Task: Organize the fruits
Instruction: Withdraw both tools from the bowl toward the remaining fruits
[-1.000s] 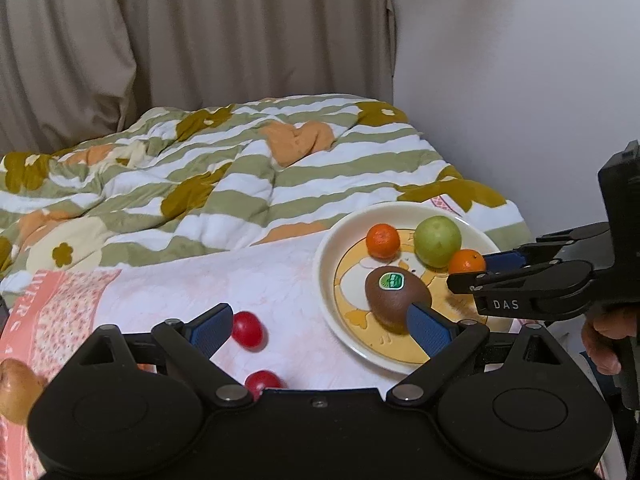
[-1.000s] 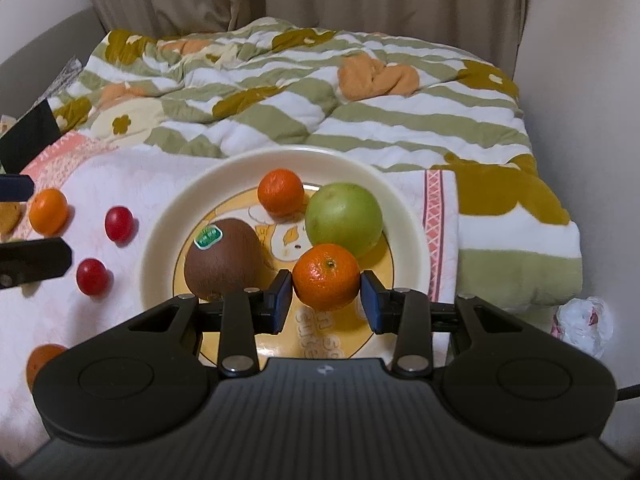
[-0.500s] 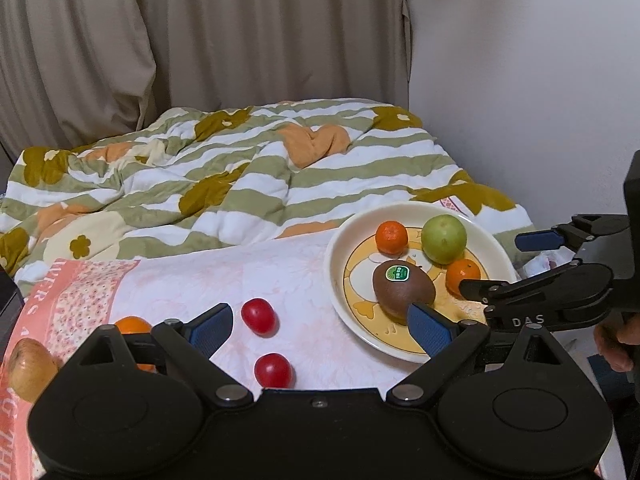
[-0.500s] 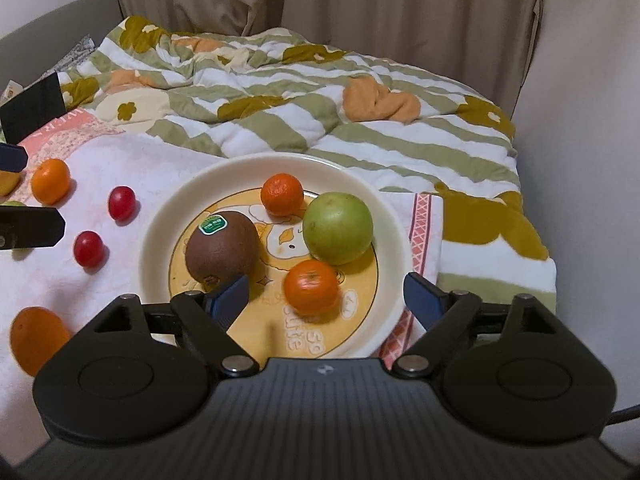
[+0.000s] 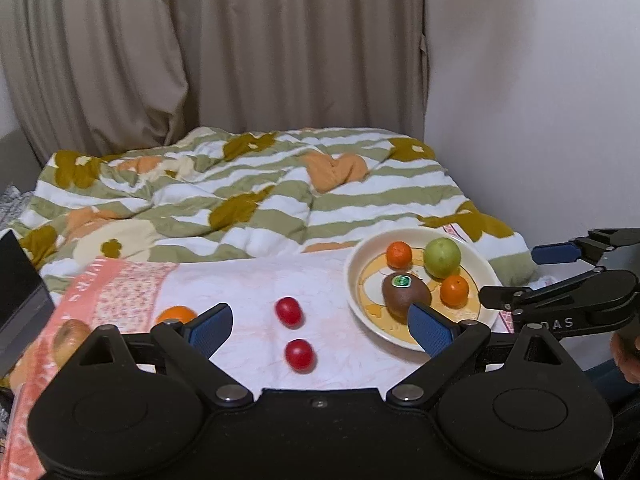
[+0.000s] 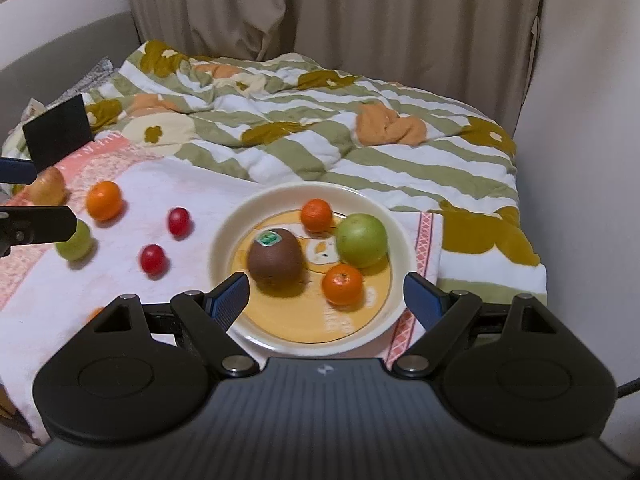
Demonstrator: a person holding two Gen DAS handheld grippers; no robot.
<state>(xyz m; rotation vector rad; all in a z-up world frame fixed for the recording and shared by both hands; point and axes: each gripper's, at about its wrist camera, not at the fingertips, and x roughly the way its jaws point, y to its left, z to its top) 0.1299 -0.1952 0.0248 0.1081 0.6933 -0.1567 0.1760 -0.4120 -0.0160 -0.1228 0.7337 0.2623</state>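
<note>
Four fruits lay on the plate (image 6: 224, 240); the kiwi (image 6: 275, 258), its long axis toward the rim, sat left. Both the right gripper (image 6: 326, 294) and left gripper (image 5: 320, 324) stood apart, empty.

We see a bed (image 5: 256, 216) under a rumpled quilt (image 6: 320, 132) striped green and white with ochre flowers. Behind the bed hang beige curtains (image 5: 224, 48); to the right of the bed stands a plain pale wall (image 5: 532, 92). The light is dim and warm.
</note>
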